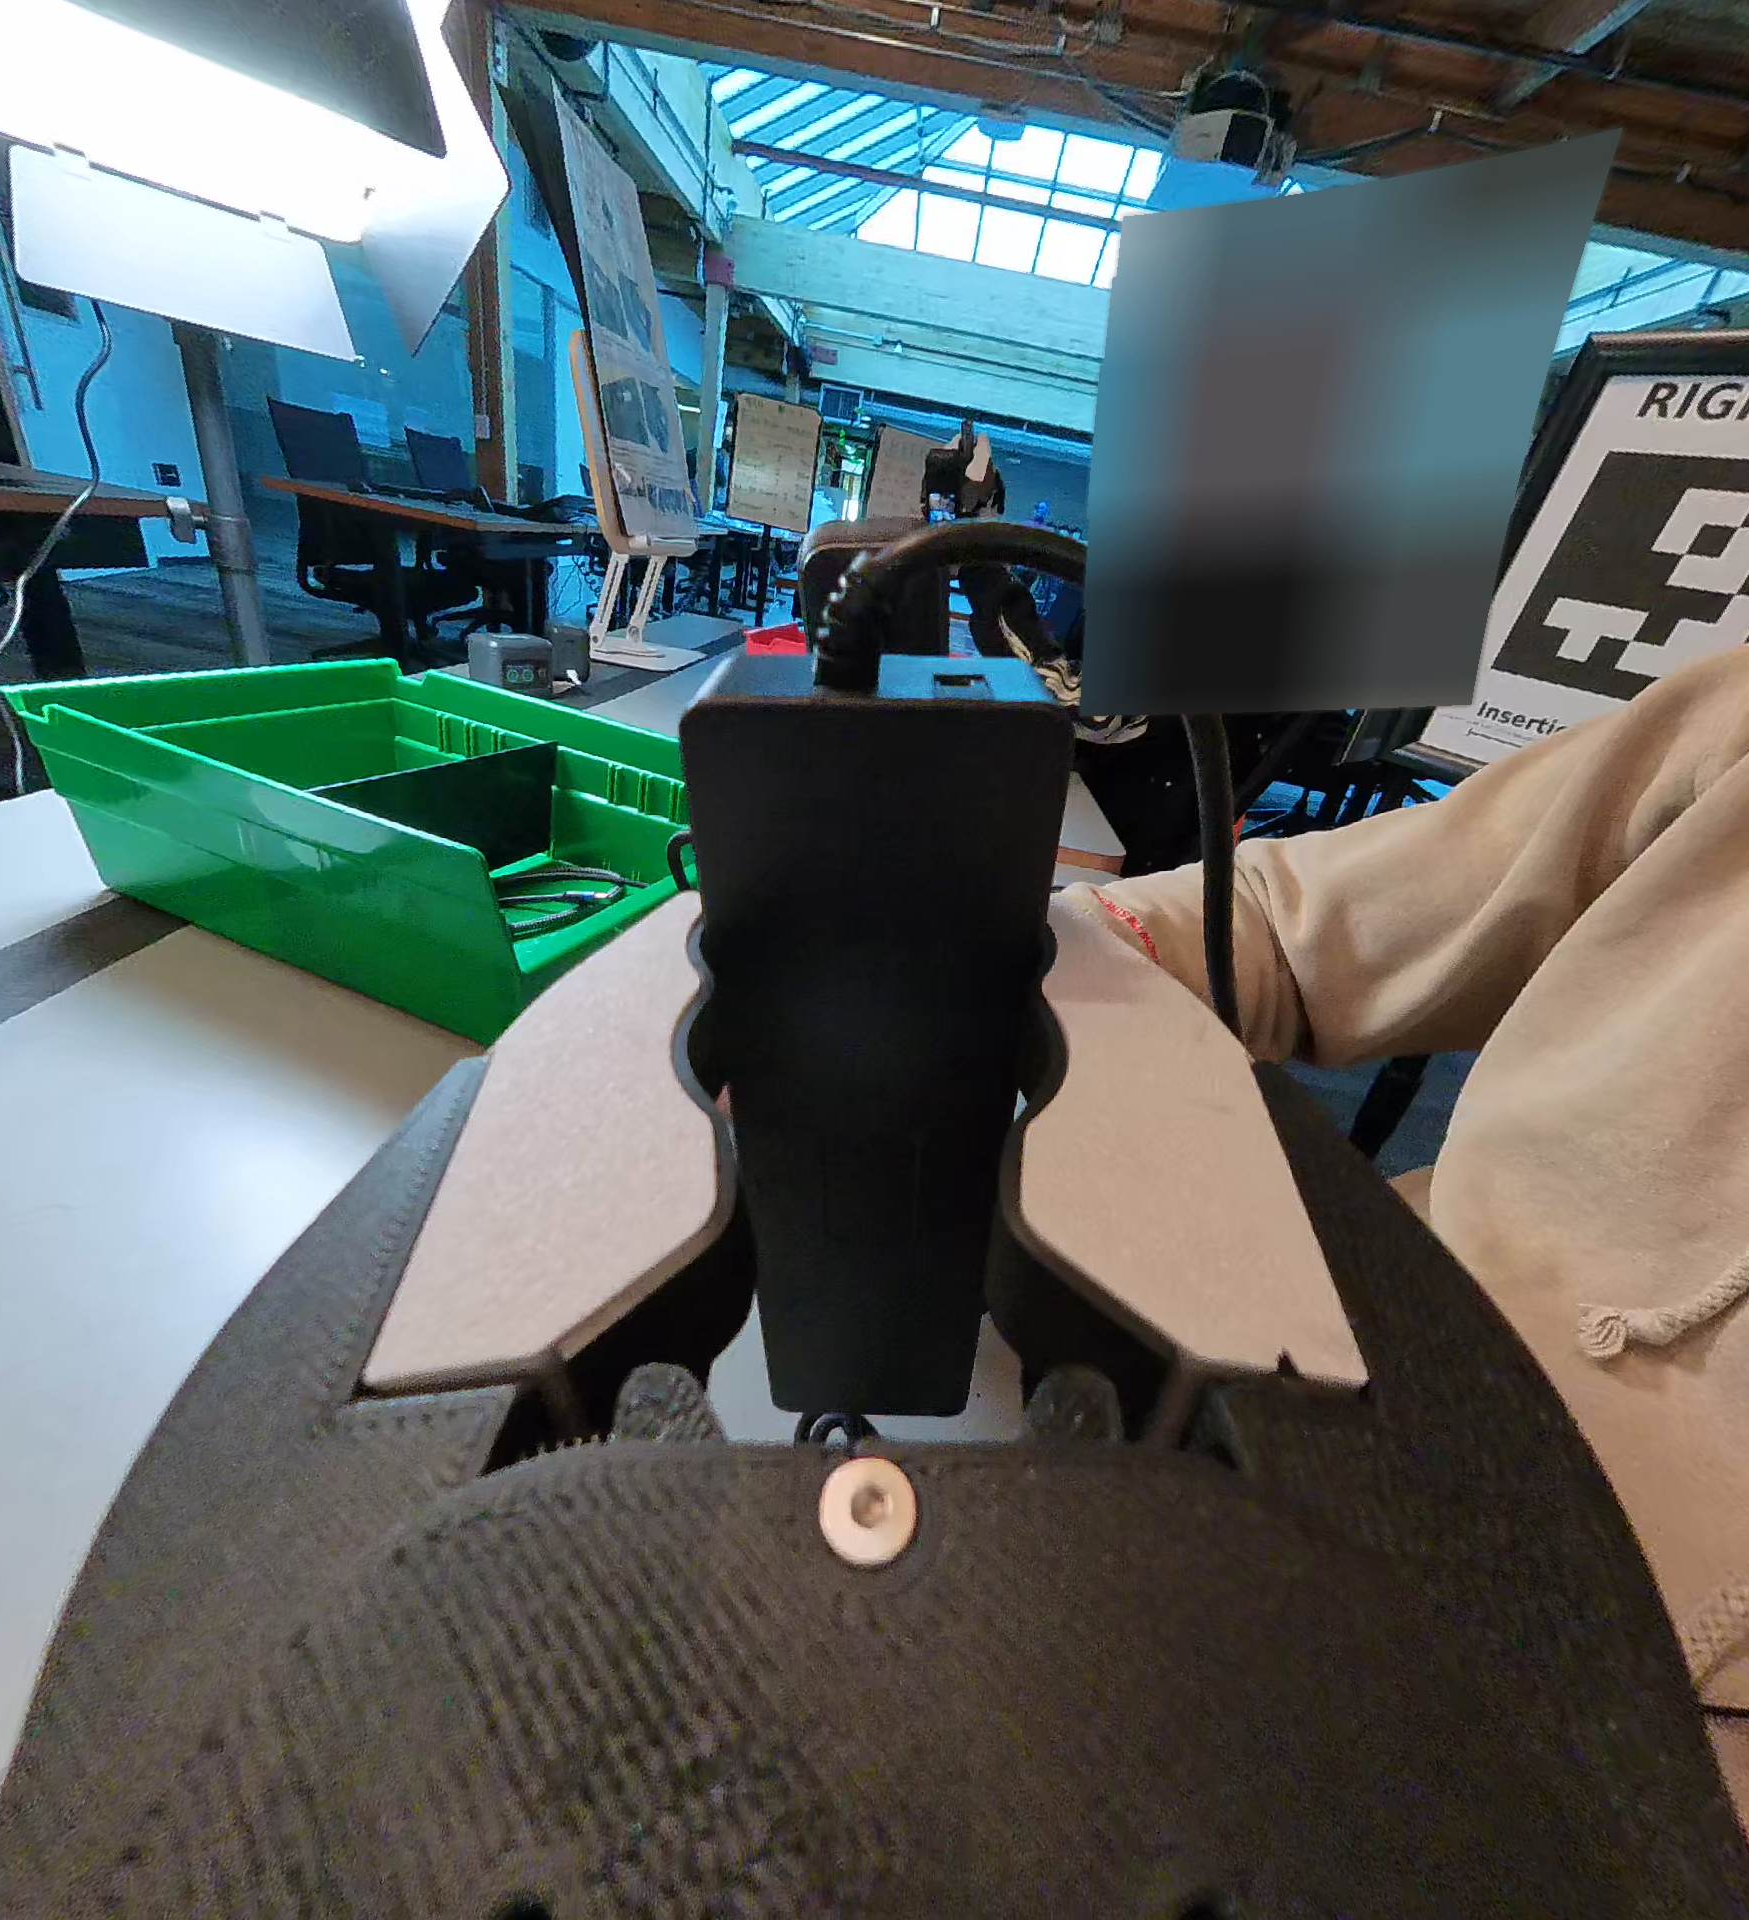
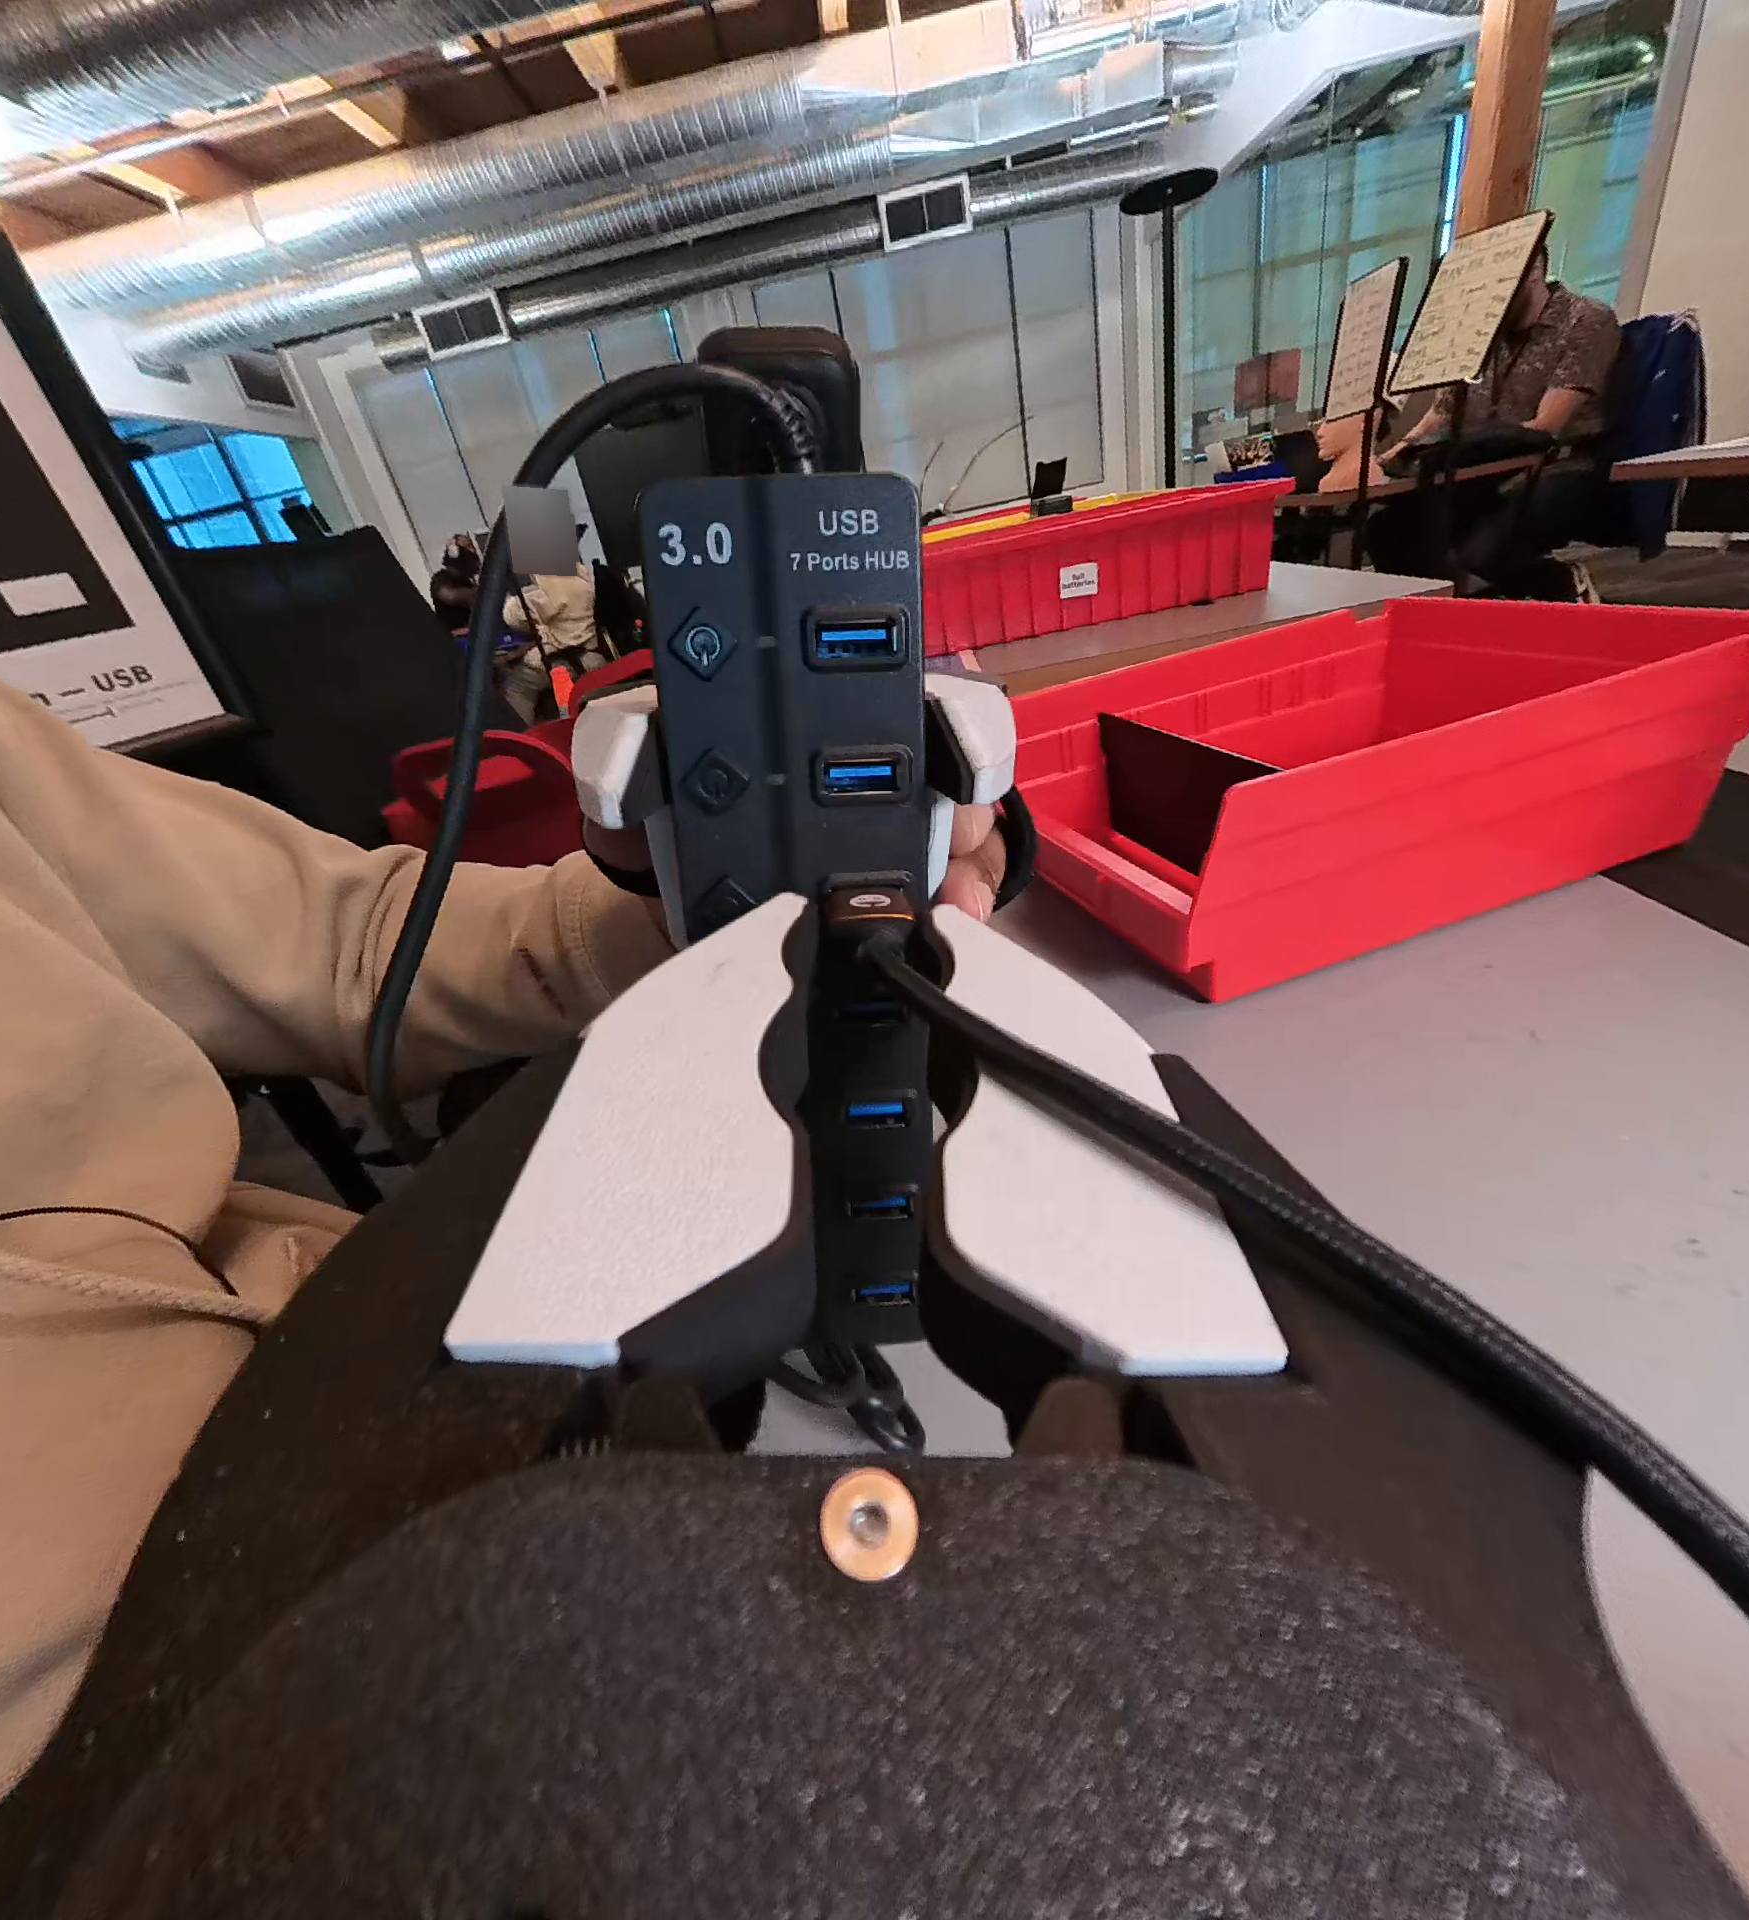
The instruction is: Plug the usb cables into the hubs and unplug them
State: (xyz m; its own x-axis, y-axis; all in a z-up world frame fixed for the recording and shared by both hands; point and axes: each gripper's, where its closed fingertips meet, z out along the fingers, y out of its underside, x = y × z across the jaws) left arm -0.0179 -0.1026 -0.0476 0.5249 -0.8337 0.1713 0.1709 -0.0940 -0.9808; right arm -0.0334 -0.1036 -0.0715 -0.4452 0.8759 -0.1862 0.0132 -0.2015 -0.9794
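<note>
My left gripper (image 1: 870, 935) is shut on a black USB hub (image 1: 870, 831) and holds it upright above the table, its plain back facing this camera. The right wrist view shows the hub's port side (image 2: 735, 582), clamped between the left gripper's white fingers (image 2: 605, 769). A black braided USB cable (image 2: 1265, 1205) has its plug (image 2: 865, 902) seated in the third port from the top. My right gripper (image 2: 868, 920) is closed around that plug. The hub's own black cord (image 2: 454, 790) loops from its top down to the left.
A green bin (image 1: 226, 821) with a black divider holds cables (image 1: 558, 894) on the grey table (image 1: 122, 1195) at left. A red bin (image 2: 1472, 790) with a divider stands at right on the table (image 2: 1472, 1143). A person's beige sleeve (image 1: 1472, 935) and a framed marker sign (image 1: 1680, 540) are close by.
</note>
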